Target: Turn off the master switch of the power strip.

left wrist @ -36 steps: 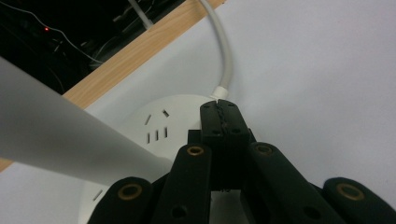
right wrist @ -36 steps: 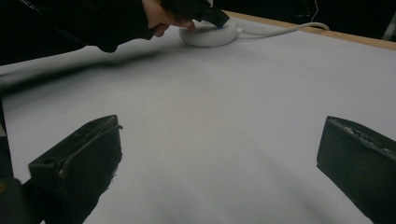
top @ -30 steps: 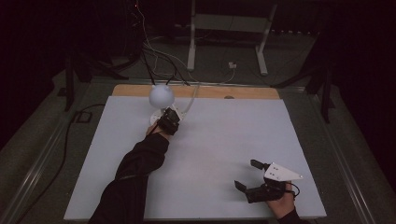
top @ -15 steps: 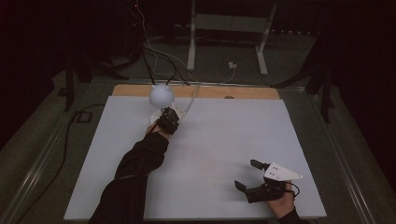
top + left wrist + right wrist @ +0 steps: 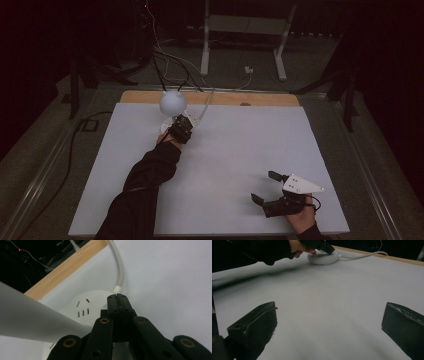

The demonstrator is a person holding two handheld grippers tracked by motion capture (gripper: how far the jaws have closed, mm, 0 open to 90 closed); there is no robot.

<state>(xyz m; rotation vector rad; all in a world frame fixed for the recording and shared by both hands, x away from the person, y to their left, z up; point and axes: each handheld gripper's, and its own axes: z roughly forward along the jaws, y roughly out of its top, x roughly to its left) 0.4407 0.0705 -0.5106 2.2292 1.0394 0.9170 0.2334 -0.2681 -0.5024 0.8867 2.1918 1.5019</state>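
The white tabletop (image 5: 225,165) spreads across the high view's middle. My lamp (image 5: 172,102) stands at its upper left: a globe head over a round white base (image 5: 85,307), its pale neck a blurred bar crossing the left of my left gripper view. That view shows slots in the base and a white cable (image 5: 120,270) running toward the top edge. My left hand-held gripper (image 5: 117,298) rests its closed tips on the base rim. My right hand-held gripper (image 5: 267,187) sits lower right, jaws wide, empty.
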